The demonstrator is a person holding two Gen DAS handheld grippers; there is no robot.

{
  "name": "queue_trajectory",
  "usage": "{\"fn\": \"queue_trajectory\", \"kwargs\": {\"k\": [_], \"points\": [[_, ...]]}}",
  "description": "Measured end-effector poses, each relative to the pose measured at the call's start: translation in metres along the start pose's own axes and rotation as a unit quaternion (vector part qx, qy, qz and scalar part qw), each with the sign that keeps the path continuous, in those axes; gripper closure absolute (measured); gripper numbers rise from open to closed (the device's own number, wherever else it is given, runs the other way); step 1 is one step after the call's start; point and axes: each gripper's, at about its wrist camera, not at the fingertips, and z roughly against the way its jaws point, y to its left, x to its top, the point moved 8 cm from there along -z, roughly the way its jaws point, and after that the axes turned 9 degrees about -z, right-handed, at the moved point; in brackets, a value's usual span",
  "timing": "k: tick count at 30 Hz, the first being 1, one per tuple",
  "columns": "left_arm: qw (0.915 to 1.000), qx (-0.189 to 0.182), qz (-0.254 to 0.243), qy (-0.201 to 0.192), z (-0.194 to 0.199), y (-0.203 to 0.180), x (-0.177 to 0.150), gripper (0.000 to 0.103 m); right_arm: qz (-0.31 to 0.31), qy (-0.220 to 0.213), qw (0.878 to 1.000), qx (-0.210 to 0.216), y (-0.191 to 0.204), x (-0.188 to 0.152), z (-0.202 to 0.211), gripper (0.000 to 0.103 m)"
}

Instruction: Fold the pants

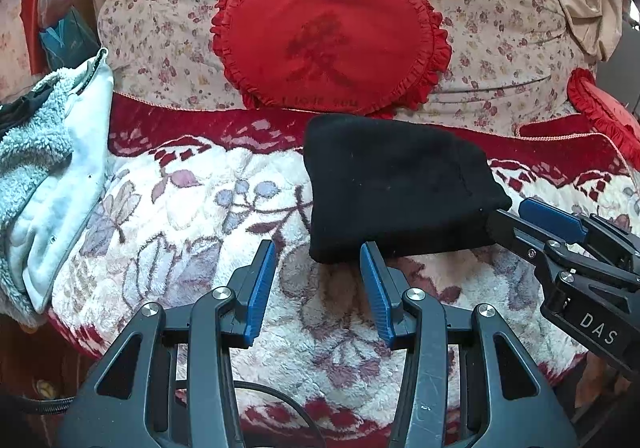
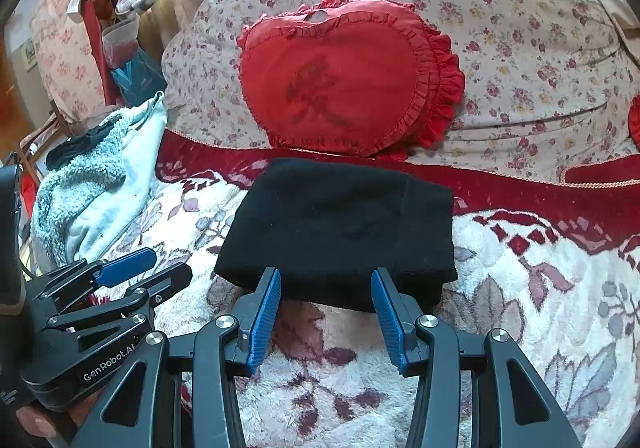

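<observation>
Both grippers, left gripper [image 1: 318,252] and right gripper [image 2: 326,280], hang wide open and hold nothing, just short of the pants [image 2: 340,232] at twelve o'clock; these lie as a compact folded black bundle on the blanket [image 2: 540,288], so folding looks essentially done, with at most a tidy-up left

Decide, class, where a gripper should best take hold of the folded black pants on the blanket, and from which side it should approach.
Probably the thick near edge of the black pants, approached low from the front. That edge stands slightly proud of the blanket, facing the open right gripper; the heart cushion crowds the far side.
</observation>
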Motion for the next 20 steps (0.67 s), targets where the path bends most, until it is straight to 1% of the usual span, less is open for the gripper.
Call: {"fn": "queue_trajectory", "kwargs": {"k": [8, 17, 20], "points": [[0.9999, -0.004, 0.006, 0.008, -0.005, 0.001, -0.002, 0.060, -0.001, 0.005, 1.000, 0.000, 0.001, -0.003, -0.004, 0.058], [1.0000, 0.000, 0.003, 0.001, -0.008, 0.001, -0.001, 0.060, -0.004, 0.011, 1.000, -0.001, -0.003, -0.006, -0.009, 0.058], [1.0000, 0.000, 0.005, 0.005, -0.011, 0.003, -0.001, 0.060, -0.007, 0.010, 1.000, -0.004, -0.009, -0.006, -0.010, 0.058]]}}
